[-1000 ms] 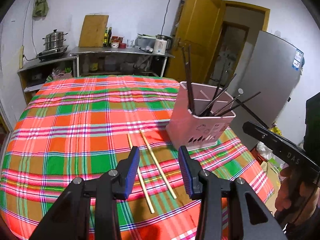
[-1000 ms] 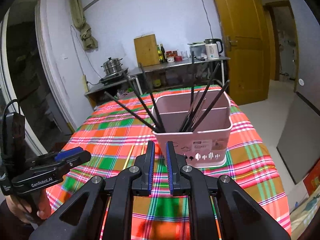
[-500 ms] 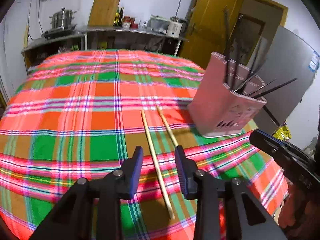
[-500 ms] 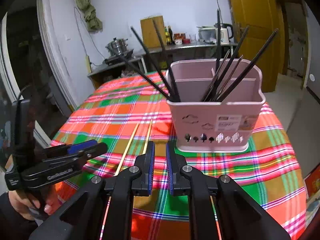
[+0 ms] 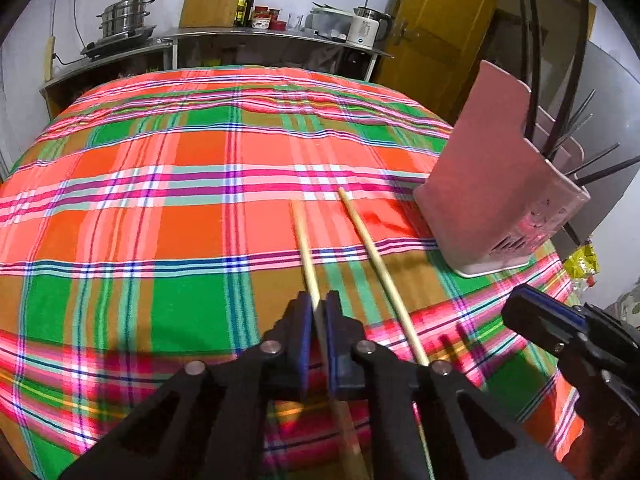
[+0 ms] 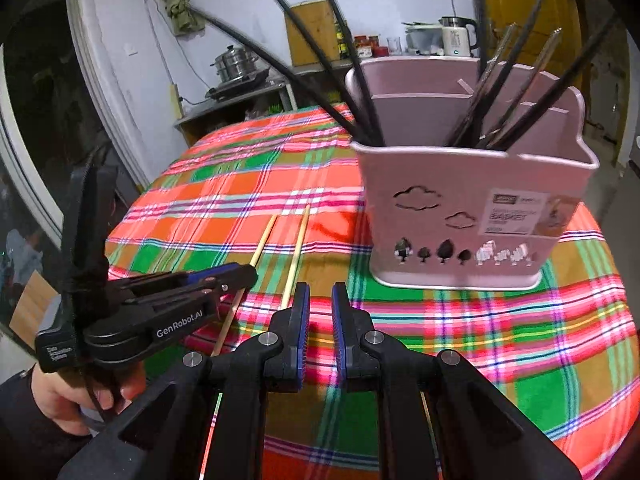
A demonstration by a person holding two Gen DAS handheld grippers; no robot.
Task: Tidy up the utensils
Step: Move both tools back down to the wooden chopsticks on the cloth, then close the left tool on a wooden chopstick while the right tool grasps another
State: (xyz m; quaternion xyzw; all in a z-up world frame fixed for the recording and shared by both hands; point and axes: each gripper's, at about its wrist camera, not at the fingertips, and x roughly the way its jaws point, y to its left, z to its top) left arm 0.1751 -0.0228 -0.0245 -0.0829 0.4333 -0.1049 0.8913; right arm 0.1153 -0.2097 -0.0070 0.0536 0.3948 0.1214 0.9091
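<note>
My left gripper (image 5: pixel 318 312) is down on the plaid-covered surface (image 5: pixel 160 208), and its jaws have just been closing: the blue pads now press on the left wooden chopstick (image 5: pixel 305 248) about midway along it, the far end still lying on the cloth. The other wooden chopstick (image 5: pixel 372 256) lies just beside it, to the right, free of both grippers, its near end running under my left gripper's right arm. From the right wrist view I see both sticks side by side on the cloth, with the left gripper (image 6: pixel 240 274) closed over the left one. My right gripper (image 6: pixel 320 304) hovers near them with its jaws nearly together, a narrow gap between the pads and nothing in it. The pink utensil holder (image 6: pixel 472 216) stands upright on the surface, just right of the chopsticks, with dark chopsticks (image 6: pixel 360 92) fanning out of its compartments. A hand (image 6: pixel 76 396) holds the left gripper's handle at the lower left.
</note>
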